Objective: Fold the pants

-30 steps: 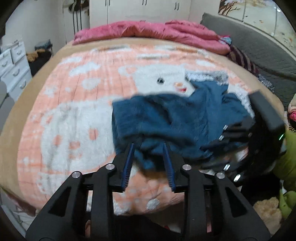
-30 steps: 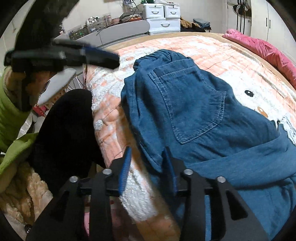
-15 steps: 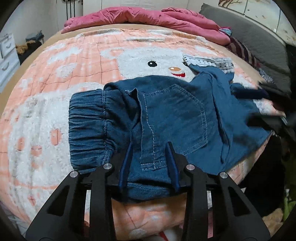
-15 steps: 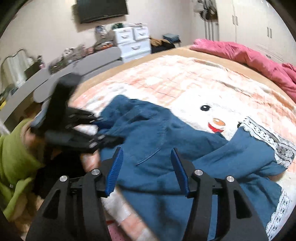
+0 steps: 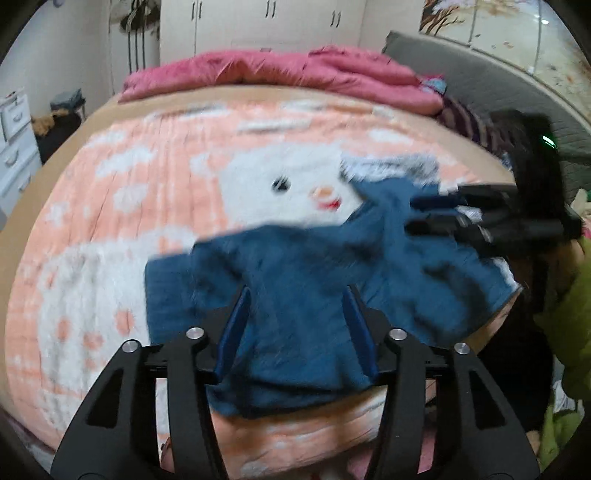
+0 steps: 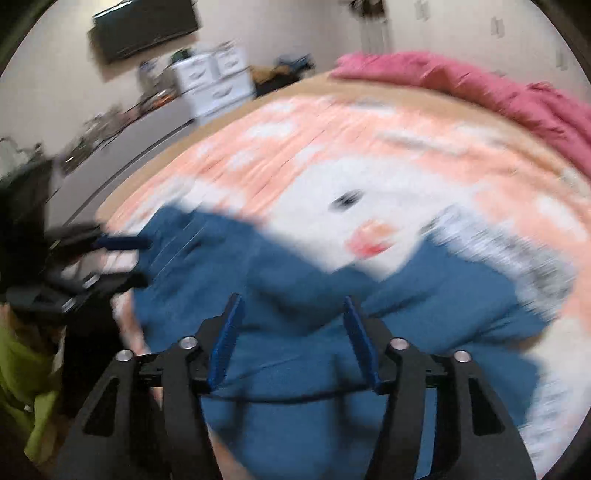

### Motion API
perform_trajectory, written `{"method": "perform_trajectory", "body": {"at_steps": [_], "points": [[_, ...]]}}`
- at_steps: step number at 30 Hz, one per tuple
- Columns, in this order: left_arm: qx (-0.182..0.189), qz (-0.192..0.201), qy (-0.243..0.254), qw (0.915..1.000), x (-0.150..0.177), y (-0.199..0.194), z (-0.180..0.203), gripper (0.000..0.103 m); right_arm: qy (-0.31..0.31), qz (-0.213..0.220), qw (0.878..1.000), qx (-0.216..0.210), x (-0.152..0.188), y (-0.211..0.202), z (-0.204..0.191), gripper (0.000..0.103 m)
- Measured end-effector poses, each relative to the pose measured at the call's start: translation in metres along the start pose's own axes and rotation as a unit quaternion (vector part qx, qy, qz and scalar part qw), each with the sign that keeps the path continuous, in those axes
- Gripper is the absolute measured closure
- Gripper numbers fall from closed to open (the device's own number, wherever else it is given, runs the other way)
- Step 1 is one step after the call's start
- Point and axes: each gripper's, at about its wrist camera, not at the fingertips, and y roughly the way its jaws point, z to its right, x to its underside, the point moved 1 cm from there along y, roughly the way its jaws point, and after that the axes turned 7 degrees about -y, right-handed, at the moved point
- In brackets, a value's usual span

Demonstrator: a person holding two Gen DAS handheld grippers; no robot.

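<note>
The blue denim pants (image 5: 295, 295) lie bunched on the peach-and-white blanket (image 5: 110, 206) near the front edge of the bed (image 5: 48, 173), one leg reaching up toward the printed cartoon face (image 5: 295, 188); both views are smeared by motion, so seams and folds cannot be made out. From the left wrist view the left gripper (image 5: 295, 325) hangs over the near part of the pants with its jaws opening, the blue pads standing apart with denim seen between them but not pinched; this view alone shows the white wardrobe doors (image 5: 266, 18), the grey headboard (image 5: 480, 77) at the right, and the pink quilt (image 5: 295, 74) stretched across the far side of the bed. It also catches the right gripper (image 5: 436, 214) from the side, over the right-hand leg, with a green sleeve (image 5: 569, 314) behind it. From the right wrist view the right gripper (image 6: 291, 332) hovers above the middle of the pants (image 6: 314, 302), its jaws opening too and holding nothing; only here do the wall-mounted television (image 6: 147, 26) and the white drawers (image 6: 214, 81) appear, along with the left gripper (image 6: 122, 258) at the left edge of the pants (image 6: 314, 302); whether that one touches the cloth cannot be told through the blur.
</note>
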Motion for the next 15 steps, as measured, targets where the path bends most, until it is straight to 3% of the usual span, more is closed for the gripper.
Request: {"method": "perform_trajectory", "body": {"at_steps": [3, 6, 11, 13, 15], "points": [[0.035, -0.007, 0.001, 0.9994, -0.01, 0.013, 0.021, 0.051, 0.029, -0.011, 0.998, 0.061, -0.019, -0.004, 0.043, 0.034], [0.065, -0.031, 0.009, 0.9974, -0.007, 0.036, 0.043, 0.051, 0.053, -0.066, 0.991, 0.101, -0.028, 0.023, 0.078, 0.033], [0.105, -0.085, 0.011, 0.9908, 0.005, 0.082, 0.071, 0.053, 0.062, -0.117, 0.983, 0.129, -0.029, 0.074, 0.108, 0.033], [0.108, -0.098, 0.011, 0.9892, 0.011, 0.095, 0.074, 0.059, 0.076, -0.135, 0.979, 0.135, -0.036, 0.098, 0.117, 0.033], [0.109, -0.114, 0.011, 0.9874, 0.017, 0.107, 0.076, 0.073, 0.094, -0.149, 0.972, 0.154, -0.043, 0.118, 0.129, 0.033]]}}
